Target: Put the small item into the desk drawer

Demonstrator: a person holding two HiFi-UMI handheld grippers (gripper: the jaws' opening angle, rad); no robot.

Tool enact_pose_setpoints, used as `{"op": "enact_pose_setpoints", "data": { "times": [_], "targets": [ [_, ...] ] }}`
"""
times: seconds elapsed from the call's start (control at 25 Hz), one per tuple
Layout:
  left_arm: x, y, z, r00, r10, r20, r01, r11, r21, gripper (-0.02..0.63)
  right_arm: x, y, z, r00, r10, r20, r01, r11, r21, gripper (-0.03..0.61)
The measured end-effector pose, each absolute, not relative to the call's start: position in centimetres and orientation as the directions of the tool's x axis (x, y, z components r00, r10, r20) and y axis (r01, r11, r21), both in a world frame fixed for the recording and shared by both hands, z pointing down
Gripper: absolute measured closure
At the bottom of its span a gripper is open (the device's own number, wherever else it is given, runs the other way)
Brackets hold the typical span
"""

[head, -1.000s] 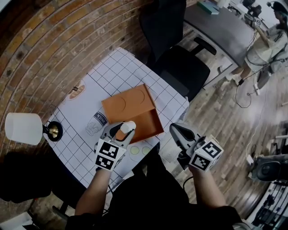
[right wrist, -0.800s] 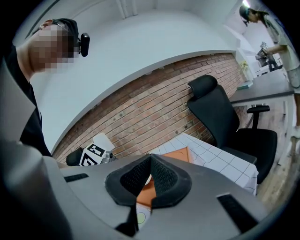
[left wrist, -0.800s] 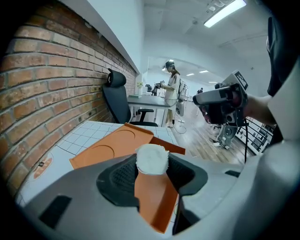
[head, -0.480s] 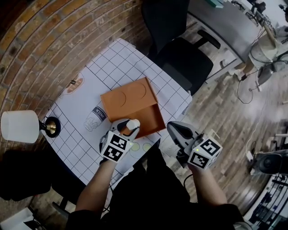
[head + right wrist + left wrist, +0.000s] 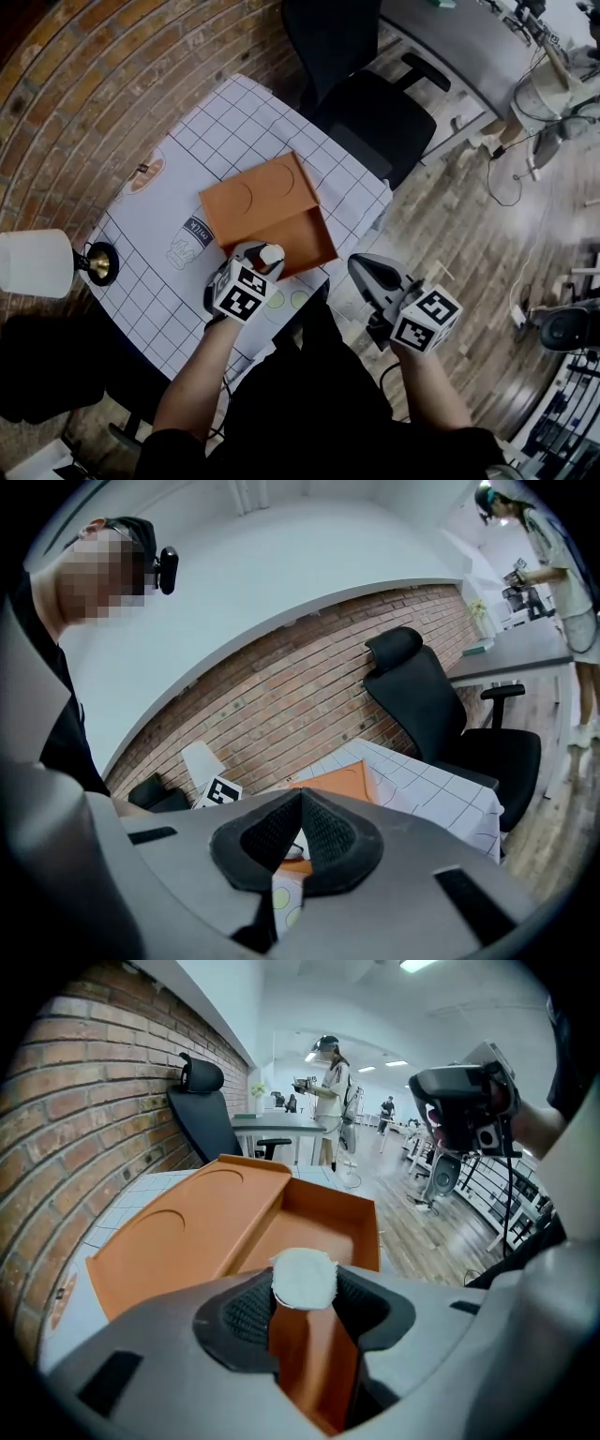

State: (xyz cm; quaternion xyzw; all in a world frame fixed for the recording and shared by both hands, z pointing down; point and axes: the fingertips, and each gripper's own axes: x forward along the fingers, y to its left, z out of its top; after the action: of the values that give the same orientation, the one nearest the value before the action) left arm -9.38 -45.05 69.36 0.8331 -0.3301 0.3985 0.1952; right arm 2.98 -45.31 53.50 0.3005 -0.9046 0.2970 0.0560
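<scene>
A small white round item (image 5: 303, 1279) (image 5: 272, 254) is pinched between the jaws of my left gripper (image 5: 265, 256), which is shut on it. It hangs over the near edge of the orange desk drawer (image 5: 298, 240) (image 5: 319, 1232), which stands pulled open from the orange desk unit (image 5: 258, 197) on the checked tablecloth. My right gripper (image 5: 368, 273) is held off the table's right front corner, over the wooden floor. Its jaws meet with nothing between them (image 5: 302, 841).
A white lamp (image 5: 37, 263) stands at the table's left edge. A black office chair (image 5: 375, 112) sits behind the table. A person (image 5: 330, 1091) stands far off by a grey desk. Printed pictures of a milk carton (image 5: 187, 242) and green circles (image 5: 298, 300) mark the cloth.
My left gripper has carried the white item forward and a little right, from short of the drawer's front to over its near edge. The right gripper has barely moved.
</scene>
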Motion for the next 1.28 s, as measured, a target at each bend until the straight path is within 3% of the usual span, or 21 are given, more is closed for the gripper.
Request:
{"op": "enact_pose_setpoints", "data": {
  "times": [0.76,1.28],
  "targets": [
    [-9.5,-44.0,70.1,0.419,-0.358,0.834,-0.636,-0.772,-0.012,0.422,3.8,-42.3,54.0,-0.800,-0.530,0.282,-0.593,0.621,-0.513,0.584],
    [-11.2,-42.6,65.7,0.456,-0.411,0.789,-0.649,-0.760,-0.021,0.421,2.4,-40.8,51.1,-0.800,-0.548,0.246,-0.592,0.649,-0.478,0.584]
  ]
}}
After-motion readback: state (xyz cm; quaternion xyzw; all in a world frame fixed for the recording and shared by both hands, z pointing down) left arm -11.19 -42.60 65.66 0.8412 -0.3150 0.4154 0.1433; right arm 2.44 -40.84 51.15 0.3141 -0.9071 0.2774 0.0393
